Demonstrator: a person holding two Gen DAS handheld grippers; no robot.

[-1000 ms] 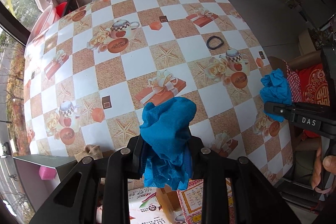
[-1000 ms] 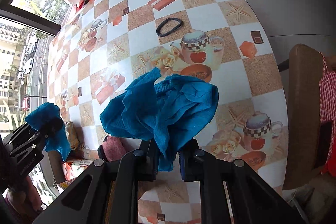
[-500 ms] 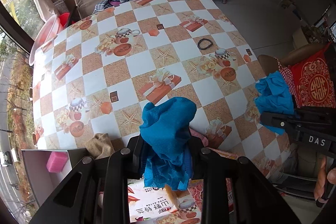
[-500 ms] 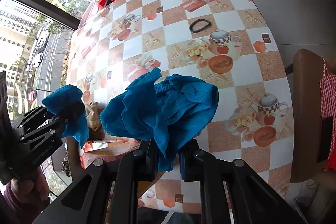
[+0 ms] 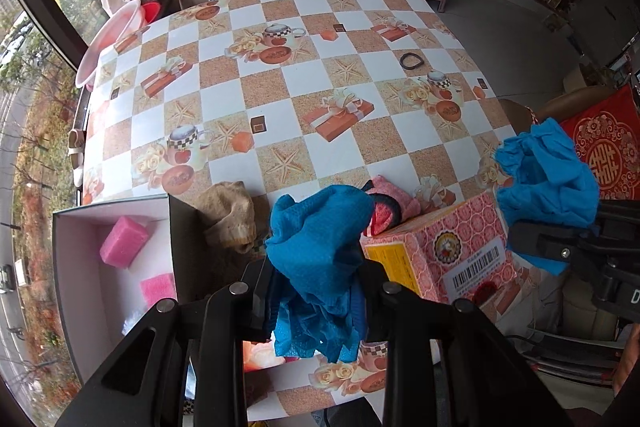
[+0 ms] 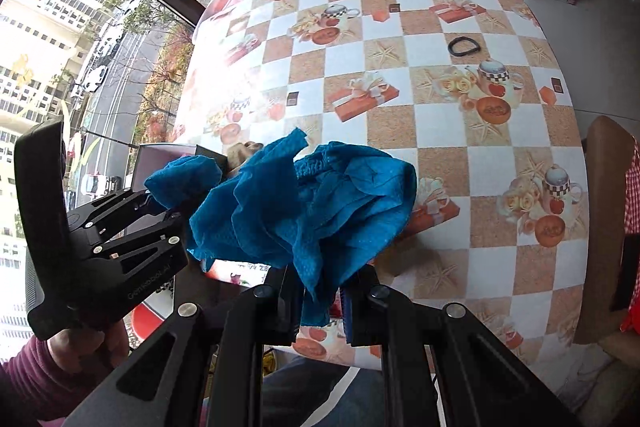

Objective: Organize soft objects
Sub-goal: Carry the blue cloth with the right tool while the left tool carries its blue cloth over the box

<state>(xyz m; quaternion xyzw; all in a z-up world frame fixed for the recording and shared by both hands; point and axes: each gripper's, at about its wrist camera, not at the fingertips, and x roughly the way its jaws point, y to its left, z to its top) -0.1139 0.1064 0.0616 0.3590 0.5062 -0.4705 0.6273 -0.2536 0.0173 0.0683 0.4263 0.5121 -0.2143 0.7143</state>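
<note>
My left gripper point(image 5: 316, 291) is shut on a bunched blue mesh cloth point(image 5: 320, 227), held above the near edge of the table point(image 5: 344, 155). In the right wrist view the same gripper point(image 6: 160, 211) shows at the left with its blue bundle point(image 6: 184, 179). My right gripper point(image 6: 320, 303) is shut on a second, larger blue cloth point(image 6: 320, 211); from the left wrist view that cloth point(image 5: 544, 175) hangs at the right, apart from the first. On the table near the edge lie a beige cloth point(image 5: 230, 215) and a pink cloth point(image 5: 388, 203).
An open white box point(image 5: 72, 267) with pink sponges point(image 5: 124, 241) stands at the near left. A pink patterned carton point(image 5: 452, 255) sits at the near right. A black hair band point(image 5: 411, 61) lies further out. A chair point(image 6: 608, 227) stands to the right.
Both grippers have drawn back toward the table's near edge and risen, each keeping its blue cloth. The white box, the carton and the beige and pink cloths have come into view.
</note>
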